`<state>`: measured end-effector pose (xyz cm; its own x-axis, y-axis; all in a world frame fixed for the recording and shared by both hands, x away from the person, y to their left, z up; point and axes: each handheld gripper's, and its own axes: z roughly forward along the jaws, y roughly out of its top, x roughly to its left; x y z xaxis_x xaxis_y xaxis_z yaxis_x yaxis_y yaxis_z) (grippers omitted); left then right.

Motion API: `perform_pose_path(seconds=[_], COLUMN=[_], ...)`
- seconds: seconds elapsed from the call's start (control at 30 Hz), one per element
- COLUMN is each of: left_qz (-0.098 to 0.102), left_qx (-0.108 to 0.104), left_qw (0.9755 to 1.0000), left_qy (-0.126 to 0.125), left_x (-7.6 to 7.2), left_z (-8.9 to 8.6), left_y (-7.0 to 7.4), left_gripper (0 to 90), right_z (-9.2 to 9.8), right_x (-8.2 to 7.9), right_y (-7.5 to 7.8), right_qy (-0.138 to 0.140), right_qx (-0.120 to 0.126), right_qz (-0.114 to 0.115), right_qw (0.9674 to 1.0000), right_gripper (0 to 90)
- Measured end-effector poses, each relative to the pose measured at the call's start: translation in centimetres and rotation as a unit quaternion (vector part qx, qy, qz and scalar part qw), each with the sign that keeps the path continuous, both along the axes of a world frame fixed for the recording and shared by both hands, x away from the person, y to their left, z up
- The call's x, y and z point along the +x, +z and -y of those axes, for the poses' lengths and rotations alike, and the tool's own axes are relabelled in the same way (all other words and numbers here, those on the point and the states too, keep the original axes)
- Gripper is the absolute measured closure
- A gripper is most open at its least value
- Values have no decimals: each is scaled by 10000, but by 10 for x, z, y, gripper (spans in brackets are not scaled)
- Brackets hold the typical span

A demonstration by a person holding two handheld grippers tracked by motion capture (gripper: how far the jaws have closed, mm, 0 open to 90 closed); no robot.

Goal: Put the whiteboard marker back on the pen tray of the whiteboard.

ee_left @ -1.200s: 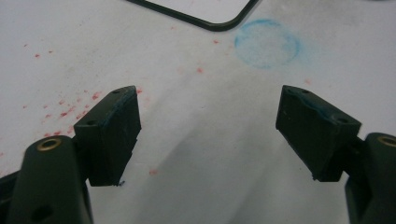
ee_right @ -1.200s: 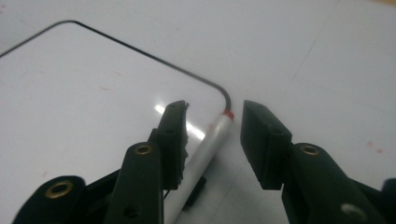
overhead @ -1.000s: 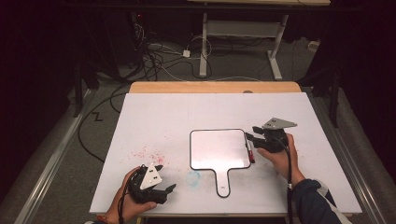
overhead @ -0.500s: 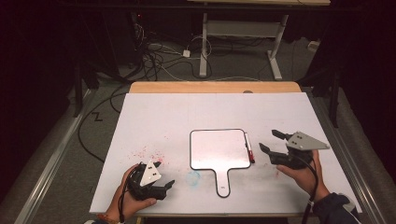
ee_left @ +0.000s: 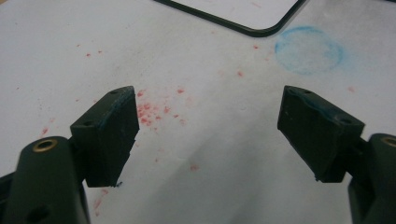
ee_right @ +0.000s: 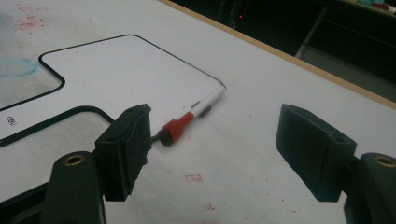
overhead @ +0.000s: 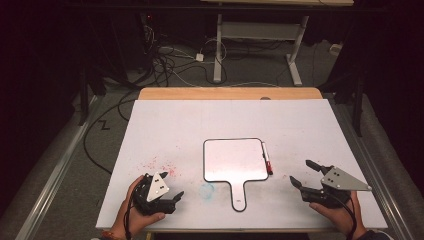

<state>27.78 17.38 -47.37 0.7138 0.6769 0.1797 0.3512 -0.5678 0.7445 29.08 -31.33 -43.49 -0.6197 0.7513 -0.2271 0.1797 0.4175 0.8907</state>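
Note:
A small whiteboard paddle (overhead: 234, 160) with a black rim and a short handle lies flat in the middle of the white table (overhead: 170, 125). A marker with a red cap (overhead: 267, 159) rests along its right edge, also seen as the marker (ee_right: 187, 122) in the right gripper view. My right gripper (overhead: 304, 174) sits to the right of the board near the front edge; its jaws have just been opening and stand wide with nothing between them. My left gripper (overhead: 172, 196) rests at the front left, open and empty, above red specks (ee_left: 154, 112).
A faint blue smudge ring (ee_left: 308, 49) marks the table near the board's corner. Red ink specks (overhead: 160, 162) scatter left of the board. The table's wooden back edge (overhead: 230, 93) borders a dark floor with cables and a desk frame (overhead: 260, 35).
My right gripper drew away from the marker at the board's right edge, moving right and toward the front, and its jaws opened. The marker stays beside the board. The left gripper kept still.

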Motion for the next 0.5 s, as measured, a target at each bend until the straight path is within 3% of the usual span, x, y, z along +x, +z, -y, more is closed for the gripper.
perform_pose_path(seconds=[0.5], left_qz=[-33], left_qx=[31], left_qw=[10000], left_qy=[35], left_x=[5], left_z=[2], left_y=[-1], left_gripper=[199], right_z=[-2], right_x=[4], right_y=[-5], right_qy=[-19], right_qx=[-26], right_qz=[-49], right_qw=[10000], right_gripper=[269])
